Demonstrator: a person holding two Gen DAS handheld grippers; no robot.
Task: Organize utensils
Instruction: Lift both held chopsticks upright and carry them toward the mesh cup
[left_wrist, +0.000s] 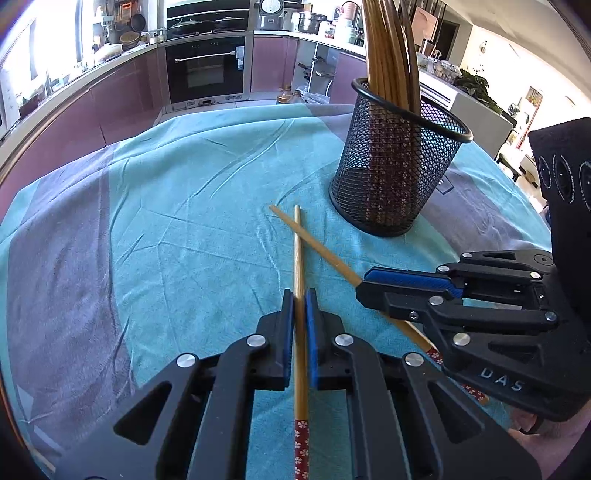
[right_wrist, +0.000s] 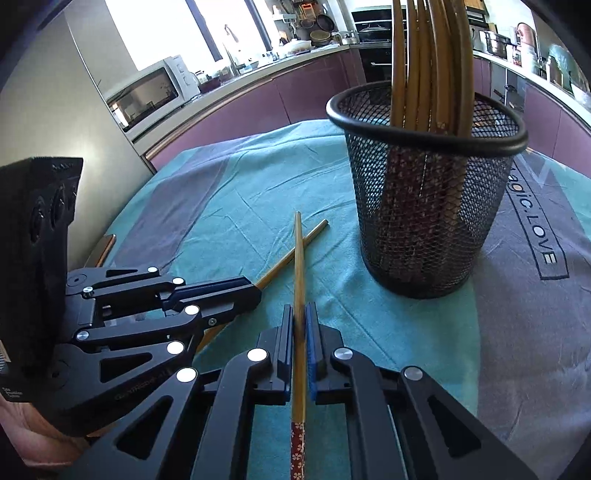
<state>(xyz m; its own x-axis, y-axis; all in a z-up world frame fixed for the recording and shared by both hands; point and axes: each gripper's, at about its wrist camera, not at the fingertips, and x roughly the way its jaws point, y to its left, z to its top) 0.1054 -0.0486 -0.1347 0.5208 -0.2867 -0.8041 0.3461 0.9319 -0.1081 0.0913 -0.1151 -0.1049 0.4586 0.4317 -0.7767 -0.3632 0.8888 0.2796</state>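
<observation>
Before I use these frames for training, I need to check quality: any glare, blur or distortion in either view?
Left wrist view: windows upper left blow out white, the fisheye bends the counter, and the mesh cup and the left gripper's chopstick stay sharp. Right wrist view: window glare at top, dark vignetted corners, curved cabinets, and the right gripper's chopstick is crisp.

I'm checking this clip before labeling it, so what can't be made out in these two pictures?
- Chopstick in the left gripper: patterned end cut off by the bottom edge, left wrist view.
- Chopstick in the right gripper: same, right wrist view.
- Bundle in the mesh cup: tips cut off at the top edge, and the count blurs behind the mesh.
</observation>
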